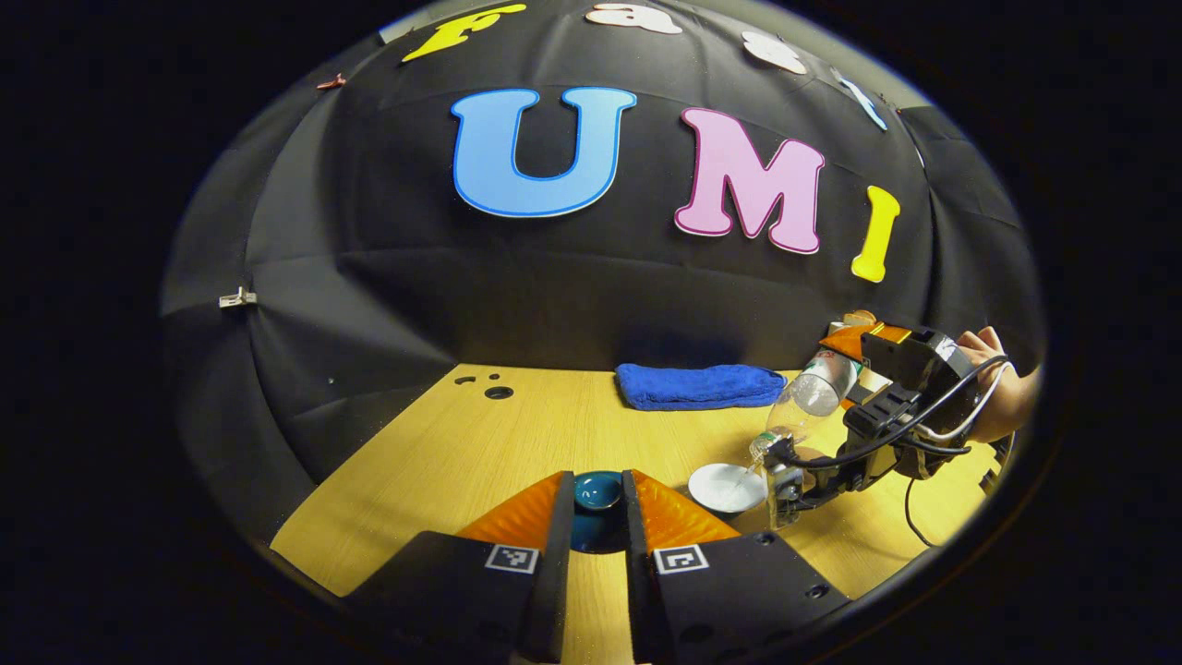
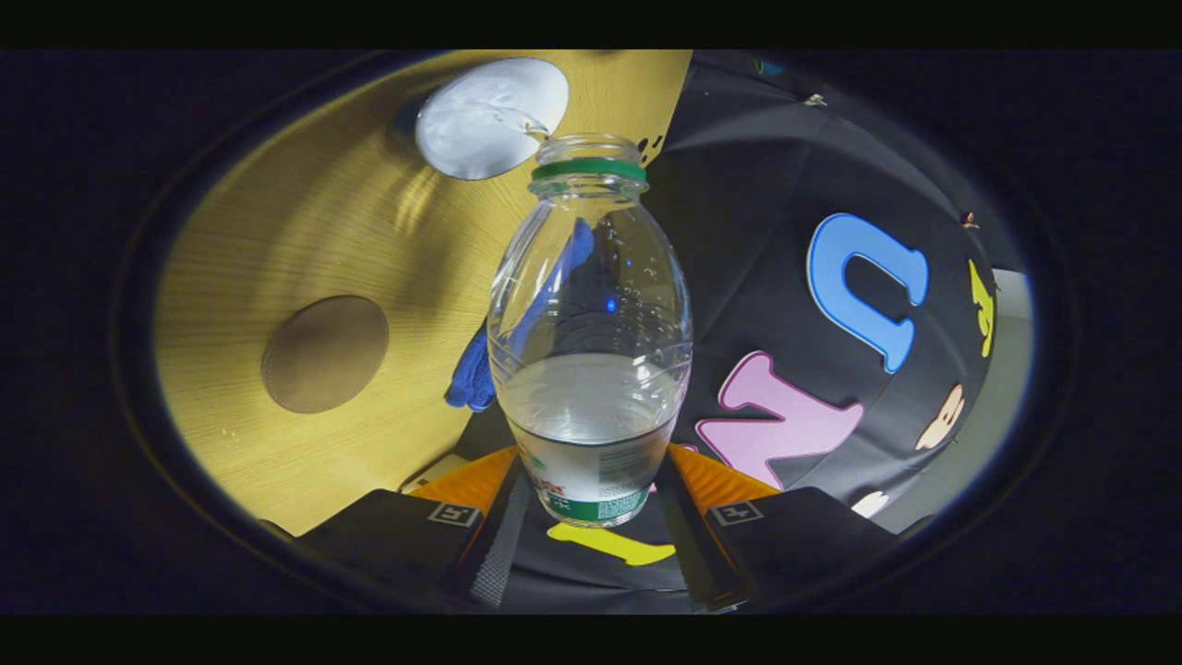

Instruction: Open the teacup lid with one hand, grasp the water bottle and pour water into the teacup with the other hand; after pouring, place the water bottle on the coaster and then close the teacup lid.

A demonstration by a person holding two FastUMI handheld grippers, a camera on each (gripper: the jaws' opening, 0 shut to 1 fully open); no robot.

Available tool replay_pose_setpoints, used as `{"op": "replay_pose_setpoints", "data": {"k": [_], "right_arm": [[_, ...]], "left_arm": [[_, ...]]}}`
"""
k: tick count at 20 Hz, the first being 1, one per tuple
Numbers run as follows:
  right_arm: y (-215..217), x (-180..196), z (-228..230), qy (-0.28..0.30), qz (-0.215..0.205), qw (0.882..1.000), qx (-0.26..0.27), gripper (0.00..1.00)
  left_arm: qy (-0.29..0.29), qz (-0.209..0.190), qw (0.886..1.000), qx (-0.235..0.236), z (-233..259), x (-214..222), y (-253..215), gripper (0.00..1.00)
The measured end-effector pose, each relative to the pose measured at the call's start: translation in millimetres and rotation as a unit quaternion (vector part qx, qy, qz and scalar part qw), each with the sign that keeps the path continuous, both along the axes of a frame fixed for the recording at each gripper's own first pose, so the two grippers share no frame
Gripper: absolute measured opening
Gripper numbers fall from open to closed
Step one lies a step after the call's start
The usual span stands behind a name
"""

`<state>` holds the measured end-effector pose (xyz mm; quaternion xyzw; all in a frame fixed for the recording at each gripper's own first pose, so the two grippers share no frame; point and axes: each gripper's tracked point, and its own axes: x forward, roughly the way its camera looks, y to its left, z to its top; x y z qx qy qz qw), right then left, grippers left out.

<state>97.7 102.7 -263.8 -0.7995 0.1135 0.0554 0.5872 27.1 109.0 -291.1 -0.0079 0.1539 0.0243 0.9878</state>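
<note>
Left gripper view.
- Left gripper (image 1: 596, 517): both orange fingers clamped on the dark teal teacup lid (image 1: 596, 494), which sits between the fingertips, held off the cup.
- Teacup (image 1: 727, 487): white, uncovered, ahead and to the right of this gripper, standing on the wooden surface (image 1: 480, 462).
- Right gripper (image 1: 868, 434): farther right, held by a hand (image 1: 993, 388), carrying the water bottle (image 1: 808, 397) tipped mouth-down toward the teacup; a thin stream appears to run into the cup.
- Blue cloth (image 1: 697, 385): folded, at the far edge of the surface, well beyond the lid.

Right gripper view.
- Right gripper (image 2: 591, 517): fingers pressed on the bottle's lower body, at the label band, one each side.
- Water bottle (image 2: 591, 351): clear, uncapped, green neck ring, lying straight out along the fingers; water remains in the part nearest the gripper.
- Teacup (image 2: 485, 115): just past the bottle mouth and a little left of it, water visibly entering.
- Coaster (image 2: 325, 354): round, brown, left of the bottle, well apart from the teacup, bare.
- Blue cloth (image 2: 473, 374): partly visible beside and behind the bottle.

Step in hand, as judged: pouring. To do it well, keep the mouth over the cup's middle and tilt gradually so the stream stays thin; right the bottle before the cup brims; hold the lid aside from the stream. The coaster placement and lid closing are not yet done.
</note>
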Motion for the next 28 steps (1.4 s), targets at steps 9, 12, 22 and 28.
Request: {"op": "replay_pose_setpoints", "data": {"k": [9,12,22,28], "right_arm": [[8.1,3.8,7.8,-0.022,0.022,0.999,-0.025,0.75],[10.3,6.2,11.1,-0.029,0.037,0.998,-0.036,0.75],[10.6,9.1,12.2,-0.028,0.038,0.998,-0.030,0.75],[-2.7,-2.2,-26.8,0.049,-0.035,0.991,0.119,0.75]], "left_arm": [[-0.016,-0.018,1.000,-0.011,-5.2,8.3,-4.4,0.31],[-0.021,-0.026,0.999,-0.014,-9.0,13.6,-3.2,0.31],[-0.020,-0.028,0.999,-0.018,-14.6,17.4,-2.7,0.31],[-0.009,-0.017,1.000,-0.004,-9.1,18.5,0.0,0.31]]}}
